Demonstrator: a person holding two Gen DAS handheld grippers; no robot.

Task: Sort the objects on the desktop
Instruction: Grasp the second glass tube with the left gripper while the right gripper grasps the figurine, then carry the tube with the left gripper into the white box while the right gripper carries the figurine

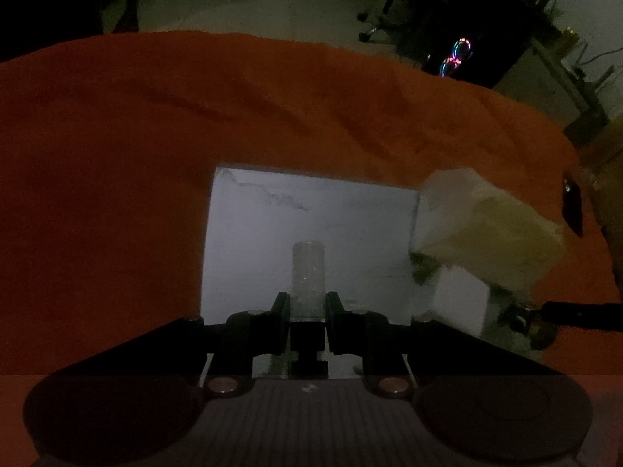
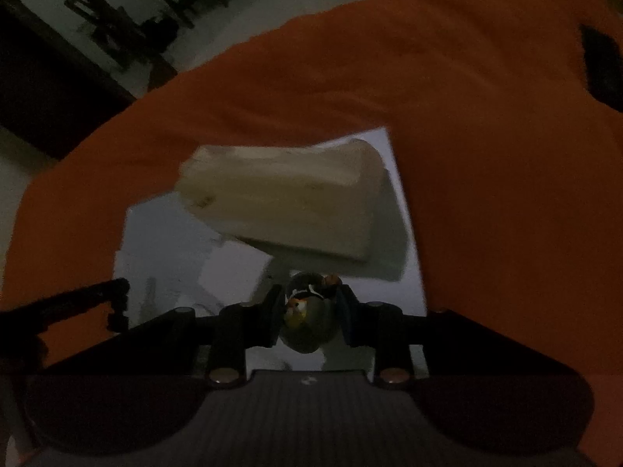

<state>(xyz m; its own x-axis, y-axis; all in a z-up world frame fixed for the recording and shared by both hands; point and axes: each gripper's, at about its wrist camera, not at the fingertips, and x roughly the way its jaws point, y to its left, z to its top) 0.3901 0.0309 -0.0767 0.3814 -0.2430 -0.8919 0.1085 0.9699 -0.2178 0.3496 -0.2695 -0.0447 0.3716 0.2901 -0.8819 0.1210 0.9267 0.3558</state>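
My left claw [image 1: 307,305] clamps a clear tube [image 1: 308,272]; my right claw [image 2: 311,307] grips a small painted figurine [image 2: 307,323] above the white sheet [image 2: 163,241].

The left gripper [image 1: 307,311] is black, with two flat fingers [image 1: 281,313] on dark arms. Behind them sit two round copper-coloured screws [image 1: 224,384] and a grey ribbed plate [image 1: 307,420]. The right gripper [image 2: 309,311] looks the same, with two big dark round bumps [image 2: 113,412].

I seem to be in a dim office or lab: beyond my orange-covered worktop [image 1: 155,124] are a pale floor [image 1: 272,11], a wheeled chair base [image 1: 373,27] and a computer case with coloured lights [image 1: 457,56].
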